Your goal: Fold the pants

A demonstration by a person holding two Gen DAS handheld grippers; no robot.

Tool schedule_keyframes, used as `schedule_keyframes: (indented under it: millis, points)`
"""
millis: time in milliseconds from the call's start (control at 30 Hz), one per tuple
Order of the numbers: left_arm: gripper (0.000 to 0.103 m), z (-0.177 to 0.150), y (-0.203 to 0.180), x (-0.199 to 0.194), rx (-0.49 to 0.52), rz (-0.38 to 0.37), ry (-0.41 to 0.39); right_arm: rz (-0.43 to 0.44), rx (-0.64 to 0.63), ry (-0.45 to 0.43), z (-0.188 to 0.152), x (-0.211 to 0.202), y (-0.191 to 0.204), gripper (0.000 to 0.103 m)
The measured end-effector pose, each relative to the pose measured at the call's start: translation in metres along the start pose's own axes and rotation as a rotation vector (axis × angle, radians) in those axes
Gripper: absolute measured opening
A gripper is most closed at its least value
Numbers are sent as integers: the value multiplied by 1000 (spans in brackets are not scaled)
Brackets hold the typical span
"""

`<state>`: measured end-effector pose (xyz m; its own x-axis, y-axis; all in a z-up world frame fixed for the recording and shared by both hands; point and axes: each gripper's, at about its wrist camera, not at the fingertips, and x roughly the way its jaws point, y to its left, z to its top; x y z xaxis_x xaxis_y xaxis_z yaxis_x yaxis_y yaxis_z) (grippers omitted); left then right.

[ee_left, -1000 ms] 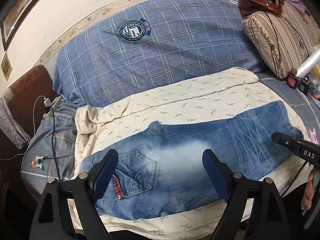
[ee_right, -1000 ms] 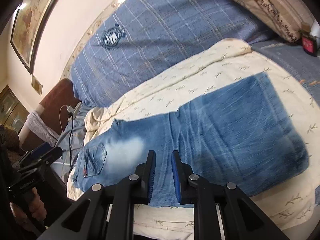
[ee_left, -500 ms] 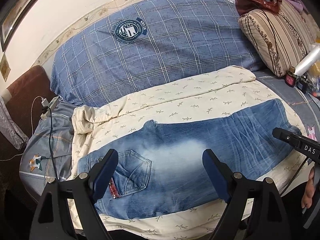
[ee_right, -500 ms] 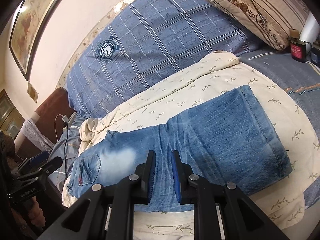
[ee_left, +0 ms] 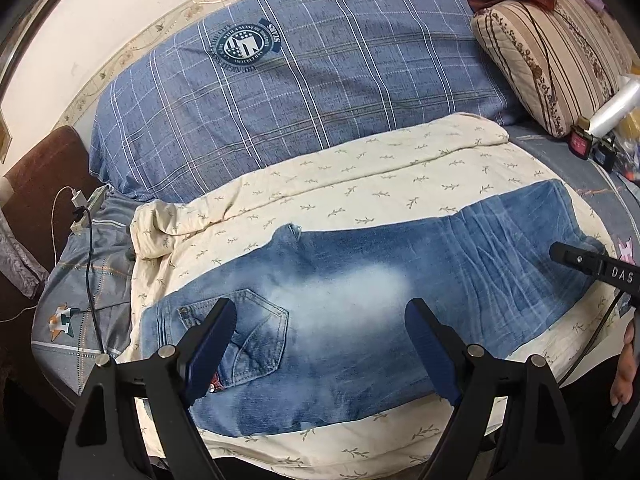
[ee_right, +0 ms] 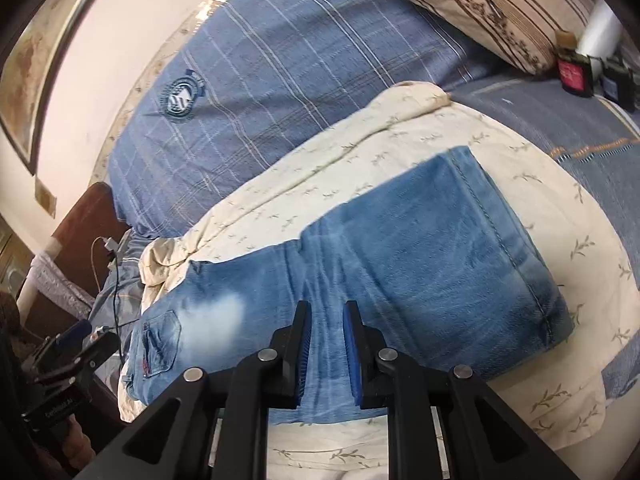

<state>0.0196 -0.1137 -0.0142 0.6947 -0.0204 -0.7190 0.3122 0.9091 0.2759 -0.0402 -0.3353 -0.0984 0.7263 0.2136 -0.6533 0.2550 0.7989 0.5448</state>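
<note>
- You are looking at the jeans point(ee_left: 360, 308) lying flat across the cream sheet point(ee_left: 360, 176) on the bed, legs stacked, waist at your left.
- You are holding the left gripper point(ee_left: 320, 344) above the seat, jaws spread wide and gripping nothing.
- You are hovering the right gripper point(ee_right: 326, 348) over the thigh, jaws nearly together, nothing pinched.
- Denim is probably handling heavy and limp; consider pinching the stitched hem point(ee_right: 508, 240) through both layers.
</note>
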Motion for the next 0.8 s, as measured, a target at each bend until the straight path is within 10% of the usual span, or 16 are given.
schedule_keyframes:
  millis: [800]
  points:
    - [87,-6,6,20,-13,-1,30,-28,3,51,1,16,0,19]
